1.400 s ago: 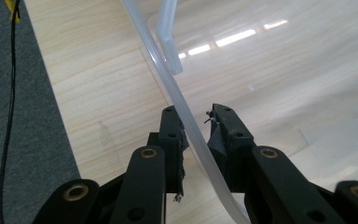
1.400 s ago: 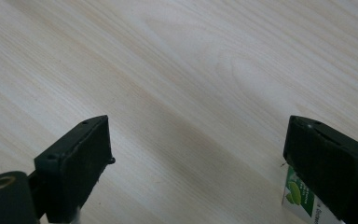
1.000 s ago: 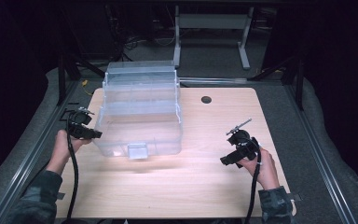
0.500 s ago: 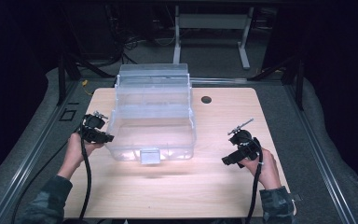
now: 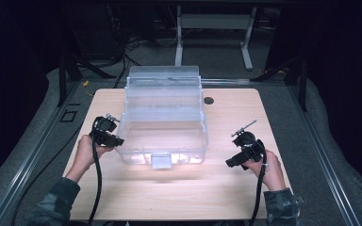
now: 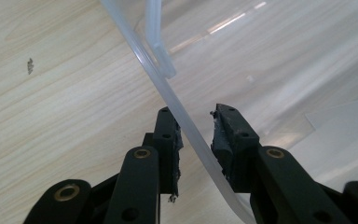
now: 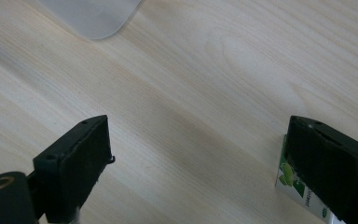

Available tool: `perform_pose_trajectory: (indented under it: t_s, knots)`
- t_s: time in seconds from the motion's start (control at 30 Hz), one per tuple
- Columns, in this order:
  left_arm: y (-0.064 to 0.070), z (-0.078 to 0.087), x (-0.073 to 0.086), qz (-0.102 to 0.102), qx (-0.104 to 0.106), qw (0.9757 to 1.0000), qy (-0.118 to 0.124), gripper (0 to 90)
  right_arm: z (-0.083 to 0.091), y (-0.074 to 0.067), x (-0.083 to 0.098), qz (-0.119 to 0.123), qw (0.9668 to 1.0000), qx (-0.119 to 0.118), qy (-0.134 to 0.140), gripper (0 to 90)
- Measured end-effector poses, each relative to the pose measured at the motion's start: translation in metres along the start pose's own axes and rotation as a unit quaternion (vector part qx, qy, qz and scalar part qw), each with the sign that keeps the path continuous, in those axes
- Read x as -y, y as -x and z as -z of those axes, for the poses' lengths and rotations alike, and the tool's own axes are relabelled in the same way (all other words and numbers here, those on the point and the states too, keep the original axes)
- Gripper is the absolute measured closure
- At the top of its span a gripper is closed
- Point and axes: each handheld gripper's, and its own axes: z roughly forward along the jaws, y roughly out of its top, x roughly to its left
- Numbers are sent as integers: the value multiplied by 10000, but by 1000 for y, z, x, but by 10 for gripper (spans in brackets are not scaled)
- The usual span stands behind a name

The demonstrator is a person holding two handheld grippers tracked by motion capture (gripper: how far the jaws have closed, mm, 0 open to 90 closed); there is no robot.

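Now jaws of left gripper straddling thin side wall of clear plastic box, clenched on rim, one pad outside, one inside. Judged light, stiff yet flexing at wall, slick; best held low on rim near corner, or by front latch. Box sitting mid worktop, lid raised behind. Right gripper jaws released wide above bare wood, small green-printed carton beside one jaw.

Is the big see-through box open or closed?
Open. The clear box has its lid standing up at the back, and the left gripper straddles its bare side wall.
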Motion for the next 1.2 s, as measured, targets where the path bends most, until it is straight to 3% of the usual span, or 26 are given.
perform_pose_trajectory:
  t_s: [0.23, 0.37, 0.63, 0.67, 0.7, 0.77, 0.8, 0.9, 1.07, 1.2]
  knots:
    - [14, -1, -2, -16, 52, 10000, -10, 703, 1, 2, 1, -36, 10000, 13, 10, 71]
    - [24, 0, -4, -185, 81, 9997, -133, 687, 2, 3, 2, -22, 10000, 1, 30, 75]
    - [23, 0, -4, -224, 219, 9994, -137, 655, 3, 5, 4, -50, 10000, 13, 18, 75]
    - [23, 0, -4, -224, 219, 9994, -137, 630, 4, 6, 4, -45, 10000, 16, 22, 75]
    - [21, 2, -5, -221, 349, 9991, -112, 563, 4, 6, 4, -58, 10000, 3, 40, 75]
    - [20, 6, -5, -202, 376, 9991, -66, 436, 4, 7, 5, -63, 10000, -5, 47, 75]
    - [17, 16, -4, -194, 493, 9986, 53, 368, 5, 8, 5, -47, 10000, 9, 48, 71]
    - [15, 30, -3, -190, 507, 9984, 185, 247, 5, 8, 5, -45, 10000, -80, 33, 26]
    - [10, 51, 3, -178, 416, 9984, 337, 142, 5, 7, 5, -35, 10000, -66, 17, 18]
    - [7, 57, 12, -71, 264, 9990, 352, 17, 7, 8, 5, -16, 10000, -40, 34, 13]
